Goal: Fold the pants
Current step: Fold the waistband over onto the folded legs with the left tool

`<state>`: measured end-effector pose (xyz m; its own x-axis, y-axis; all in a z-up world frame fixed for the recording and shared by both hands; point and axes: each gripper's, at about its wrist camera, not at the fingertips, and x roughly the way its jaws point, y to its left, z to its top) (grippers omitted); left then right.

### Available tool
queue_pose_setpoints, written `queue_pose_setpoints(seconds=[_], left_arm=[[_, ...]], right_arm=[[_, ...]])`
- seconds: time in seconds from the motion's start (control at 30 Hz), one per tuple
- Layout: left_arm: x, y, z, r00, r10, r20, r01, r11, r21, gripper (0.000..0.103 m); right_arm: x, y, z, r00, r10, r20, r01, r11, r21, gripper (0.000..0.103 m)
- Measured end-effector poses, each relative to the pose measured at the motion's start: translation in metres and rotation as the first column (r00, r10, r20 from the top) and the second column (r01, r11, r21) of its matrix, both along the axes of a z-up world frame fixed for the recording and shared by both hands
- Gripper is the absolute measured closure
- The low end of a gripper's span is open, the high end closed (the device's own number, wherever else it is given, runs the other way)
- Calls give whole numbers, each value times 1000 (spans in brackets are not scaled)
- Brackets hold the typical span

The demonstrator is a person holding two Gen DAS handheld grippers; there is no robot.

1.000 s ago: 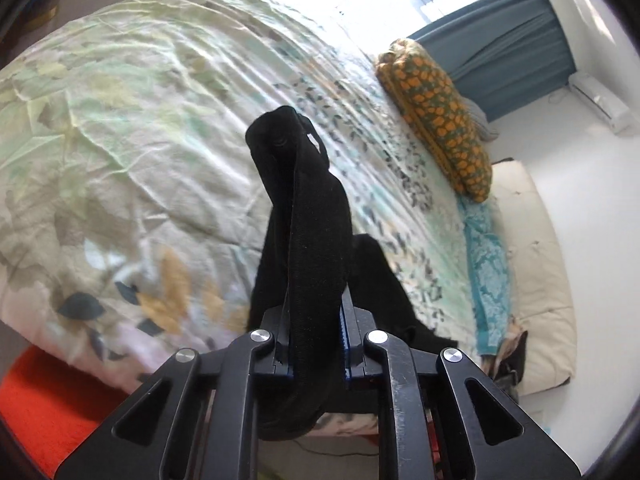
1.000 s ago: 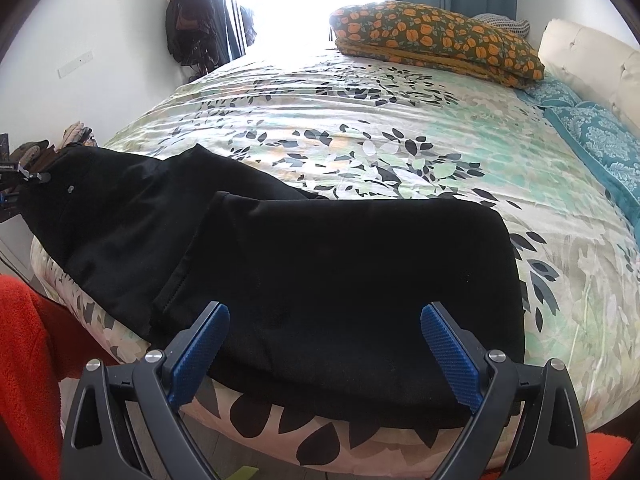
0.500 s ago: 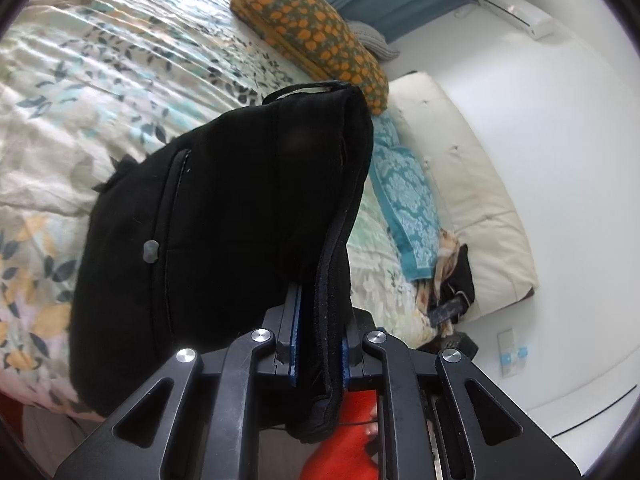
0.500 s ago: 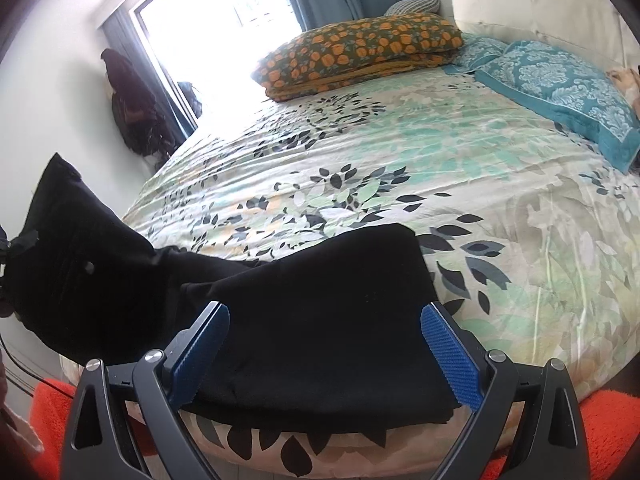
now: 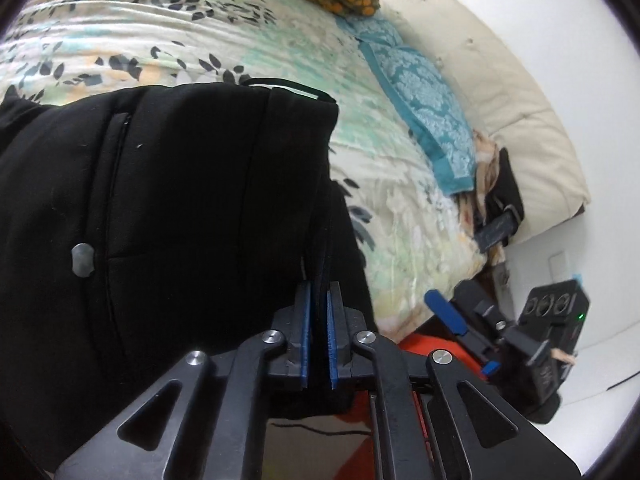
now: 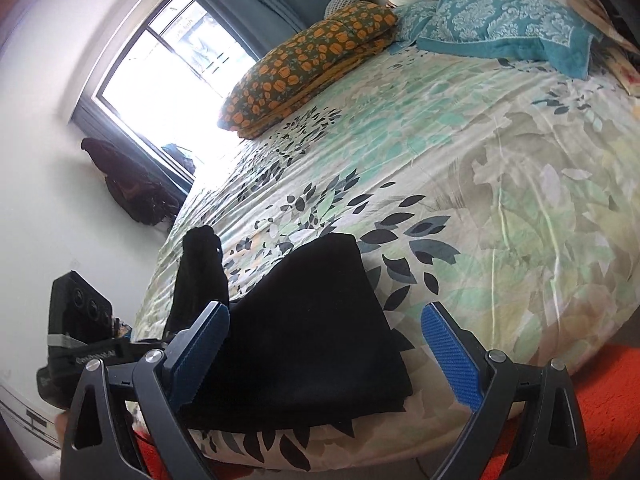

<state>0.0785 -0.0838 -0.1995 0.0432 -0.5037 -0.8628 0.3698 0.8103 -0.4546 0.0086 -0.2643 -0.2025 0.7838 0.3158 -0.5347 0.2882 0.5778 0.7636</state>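
Note:
Black pants (image 5: 160,220) fill the left of the left wrist view, waistband up, with a pocket seam and a grey button showing. My left gripper (image 5: 318,332) is closing its jaws, and a thin edge of the pants sits pinched between the blue pads. In the right wrist view the folded pants (image 6: 320,340) lie on the near edge of the bed (image 6: 500,168), with the lifted end (image 6: 200,276) raised at the left. My right gripper (image 6: 326,356) stands open over the folded part, nothing between its fingers. One blue right fingertip (image 5: 444,314) shows low right in the left wrist view.
An orange-patterned folded quilt (image 6: 308,64) and teal pillows (image 6: 508,20) lie at the bed's head by a cream headboard (image 5: 500,80). An orange rug (image 6: 608,400) covers the floor at the bed's foot. Dark clothes (image 6: 132,188) hang on the wall beside the window (image 6: 168,76).
My left gripper has carried the pants' waist end across the bed towards the right gripper and lower. The right gripper's view has rolled; its jaws stay open.

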Motion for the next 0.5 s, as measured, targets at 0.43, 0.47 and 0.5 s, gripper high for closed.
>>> queue_pose_setpoints(seconds=[0.43, 0.47, 0.5], left_arm=[[-24, 111, 83, 925, -23, 379, -61, 976, 209, 12], [-20, 123, 79, 919, -14, 393, -88, 967, 241, 13], [-18, 134, 73, 914, -5, 406, -115, 955, 272, 13]], right_arm=[[39, 41, -19, 950, 258, 176, -303, 898, 320, 7], [45, 48, -23, 950, 285, 130, -311, 900, 306, 7], [51, 54, -27, 948, 308, 84, -319, 904, 286, 9]])
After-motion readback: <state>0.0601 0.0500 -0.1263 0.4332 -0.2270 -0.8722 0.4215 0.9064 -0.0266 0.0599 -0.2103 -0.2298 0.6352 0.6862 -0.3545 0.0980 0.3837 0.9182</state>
